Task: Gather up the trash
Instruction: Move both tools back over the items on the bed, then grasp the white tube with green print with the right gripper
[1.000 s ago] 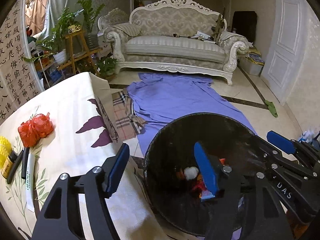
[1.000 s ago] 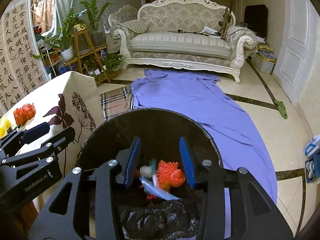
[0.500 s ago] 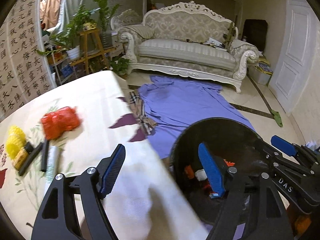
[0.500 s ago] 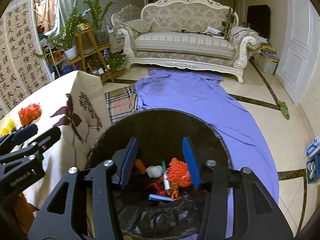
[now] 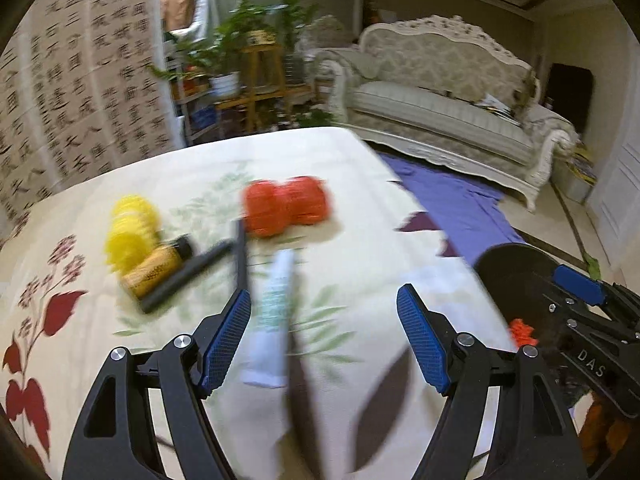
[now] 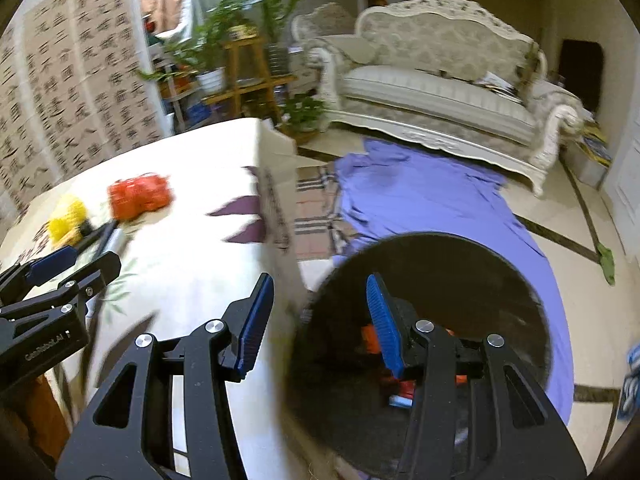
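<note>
My left gripper (image 5: 324,336) hangs over the table with its jaws spread wide and nothing between the pads; both sets of jaws opened a little further within the past second. Just ahead of it, nearly between the blue pads, lies a white tube (image 5: 276,300) with a black pen (image 5: 241,256) beside it. Further ahead sits an orange mesh bundle (image 5: 286,206). Ahead and to the left I see a yellow mesh bundle (image 5: 130,228) touching a small amber bottle (image 5: 154,270) with a dark cap, and a second black pen (image 5: 186,276) against that bottle. All rest on the floral tablecloth (image 5: 360,208).

My right gripper (image 6: 316,320) is partly open and empty, straddling the table edge: left pad over the cloth, right pad over the black trash bin (image 6: 460,264). Orange scraps (image 6: 370,338) lie in the bin below that pad. The picture is blurred, so finer detail escapes me.
</note>
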